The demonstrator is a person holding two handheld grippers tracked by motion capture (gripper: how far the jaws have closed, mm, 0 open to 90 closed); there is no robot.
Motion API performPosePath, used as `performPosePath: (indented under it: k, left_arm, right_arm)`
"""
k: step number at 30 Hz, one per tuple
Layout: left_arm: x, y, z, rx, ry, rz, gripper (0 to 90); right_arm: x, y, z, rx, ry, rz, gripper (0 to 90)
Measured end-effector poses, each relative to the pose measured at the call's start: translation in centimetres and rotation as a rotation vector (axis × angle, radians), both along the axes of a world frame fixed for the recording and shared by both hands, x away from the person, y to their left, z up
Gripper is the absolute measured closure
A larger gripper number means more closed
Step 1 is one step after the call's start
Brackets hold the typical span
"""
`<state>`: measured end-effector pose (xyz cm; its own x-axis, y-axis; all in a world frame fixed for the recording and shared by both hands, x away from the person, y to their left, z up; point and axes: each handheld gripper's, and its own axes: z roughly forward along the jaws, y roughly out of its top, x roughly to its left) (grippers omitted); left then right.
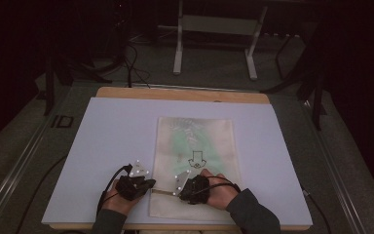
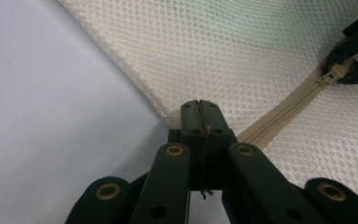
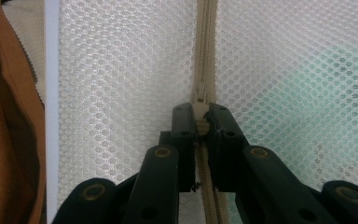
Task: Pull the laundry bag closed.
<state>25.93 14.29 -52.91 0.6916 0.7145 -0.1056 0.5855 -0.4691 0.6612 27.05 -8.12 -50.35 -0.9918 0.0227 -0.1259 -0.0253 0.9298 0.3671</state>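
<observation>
Right claw (image 3: pixel 200 122) is clamped on the zipper pull (image 3: pixel 200 122), left claw (image 2: pixel 199 116) pinches the mesh bag's (image 2: pixel 242 51) corner; the zip looks barely travelled, most left to run

Cream honeycomb mesh bag (image 1: pixel 195 146), beige zipper (image 3: pixel 205 56), white board (image 1: pixel 112 146)
</observation>
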Motion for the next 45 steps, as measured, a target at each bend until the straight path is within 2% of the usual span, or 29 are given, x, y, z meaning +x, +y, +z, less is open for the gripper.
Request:
performPosePath:
  k: [19, 22, 24, 27, 36, 39, 41, 45]
  left_arm:
    - [0.0, 0.2, 0.0, -0.002, -0.001, 0.006, 89.4]
    - [-0.1, 0.2, 0.0, 0.002, -0.001, 0.011, 89.4]
    - [-0.1, 0.4, 0.0, 0.025, 0.0, 0.016, 89.4]
    - [0.0, 0.5, -0.1, 0.013, 0.007, 0.018, 89.4]
    - [-0.4, -0.1, 0.1, 0.06, -0.039, 0.018, 89.2]
    - [-0.6, -0.2, 0.5, 0.012, -0.072, 0.008, 89.3]
    - [-0.8, -0.4, 0.8, -0.002, -0.091, -0.011, 89.3]
    - [-0.9, -1.0, 0.6, 0.001, -0.08, -0.044, 89.2]
  right_arm:
    - [0.0, -0.6, 0.0, 0.001, 0.001, -0.003, 82.5]
    - [-0.1, -0.7, 0.0, -0.004, 0.003, -0.008, 82.4]
    - [-0.1, -0.8, 0.0, 0.002, 0.003, -0.007, 82.5]
    - [-0.1, -1.0, 0.1, -0.009, 0.003, -0.002, 82.4]
    - [-0.1, -1.3, -0.1, -0.001, 0.002, -0.012, 82.5]
    - [0.0, -1.2, -0.1, 0.006, 0.0, -0.017, 82.4]
    - [0.1, -1.1, -0.1, 0.011, -0.004, -0.021, 82.4]
    - [0.4, -0.8, -0.2, 0.019, -0.012, -0.027, 82.4]
